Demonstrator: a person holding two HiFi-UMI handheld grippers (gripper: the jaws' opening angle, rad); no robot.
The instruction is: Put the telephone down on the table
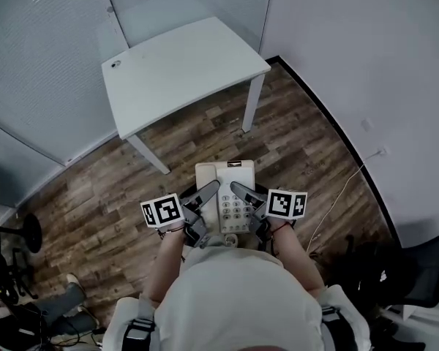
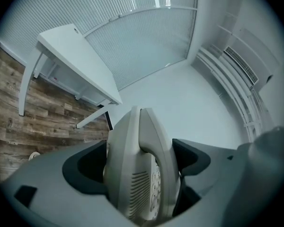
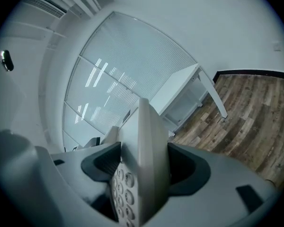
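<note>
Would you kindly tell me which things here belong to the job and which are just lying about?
Job: telephone, clamped between left gripper and right gripper; white table, the destination.
Lying about: floor cable; dark chair.

Telephone [image 1: 227, 187] above floor [image 1: 296, 148], table [image 1: 179, 68] beyond

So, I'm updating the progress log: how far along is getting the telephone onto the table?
Done: the telephone is picked up, with the jaws of the left gripper and right gripper pressed on its two sides. In hand: it's held over the wooden floor, short of the white table. Left: carry it to the tabletop, set it down, open both jaws.
</note>
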